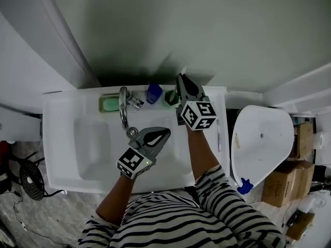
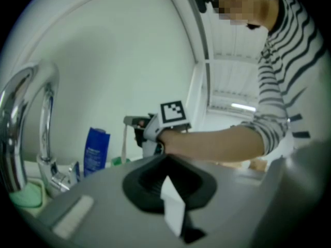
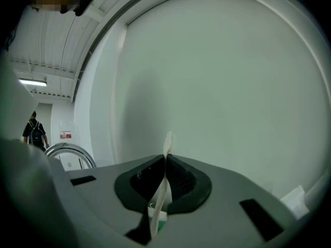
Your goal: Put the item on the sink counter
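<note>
Head view, steeply down. White sink counter [image 1: 207,154] fills mid-frame, with the basin [image 1: 93,143] sunk in its left half. A white toilet [image 1: 258,138] stands at the right of the frame, just beside the counter. A chrome faucet [image 1: 123,107] arches from the counter's back edge over the basin.

Left gripper [image 1: 164,133]: low centre, over the basin's right side, jaws pressed together with nothing seen between them. Right gripper [image 1: 182,81]: upper centre, at the back edge of the counter, jaws clamped on a thin white stick [image 3: 167,143]. The stick stands nearly upright, its top poking above the pads.

Containers along the back edge, left to right:
- green soap dish [image 1: 110,104], left of the faucet, paler green inside;
- blue bottle [image 1: 153,93], upright, just right of the faucet, contents not visible;
- green cup [image 1: 169,98], partly under the right gripper. In the right gripper view the stick's lower end runs down toward the cup's mouth; whether it sits inside, cannot tell.
</note>
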### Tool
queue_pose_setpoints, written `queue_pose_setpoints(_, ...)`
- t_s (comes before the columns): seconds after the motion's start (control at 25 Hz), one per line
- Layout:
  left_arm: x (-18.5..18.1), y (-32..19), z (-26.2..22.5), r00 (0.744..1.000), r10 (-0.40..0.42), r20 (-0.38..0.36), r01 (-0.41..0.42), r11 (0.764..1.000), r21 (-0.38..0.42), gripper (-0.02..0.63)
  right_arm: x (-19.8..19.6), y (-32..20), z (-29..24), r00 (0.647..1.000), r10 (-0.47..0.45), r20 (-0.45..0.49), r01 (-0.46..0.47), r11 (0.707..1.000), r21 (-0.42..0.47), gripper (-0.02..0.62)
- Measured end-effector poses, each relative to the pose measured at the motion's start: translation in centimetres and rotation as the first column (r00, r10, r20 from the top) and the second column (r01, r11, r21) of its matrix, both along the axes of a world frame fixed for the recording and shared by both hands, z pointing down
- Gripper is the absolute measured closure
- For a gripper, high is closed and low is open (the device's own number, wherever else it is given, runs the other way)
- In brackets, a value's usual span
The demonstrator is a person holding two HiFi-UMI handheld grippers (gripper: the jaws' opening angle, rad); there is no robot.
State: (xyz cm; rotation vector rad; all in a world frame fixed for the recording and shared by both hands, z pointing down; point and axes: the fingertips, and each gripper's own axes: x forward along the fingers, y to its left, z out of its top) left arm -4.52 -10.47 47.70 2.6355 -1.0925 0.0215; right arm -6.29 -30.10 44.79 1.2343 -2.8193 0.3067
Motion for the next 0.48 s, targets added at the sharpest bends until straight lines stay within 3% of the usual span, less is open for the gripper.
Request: queue_pose_setpoints(0.48,0.3,-0.1,-0.5,1.000,0.006,0.003,-0.006,1.000,0.014,0.600,0.0,1.9,4.9,0.985,-0.064,-0.157,0.059,0.998,-0.039,0.578)
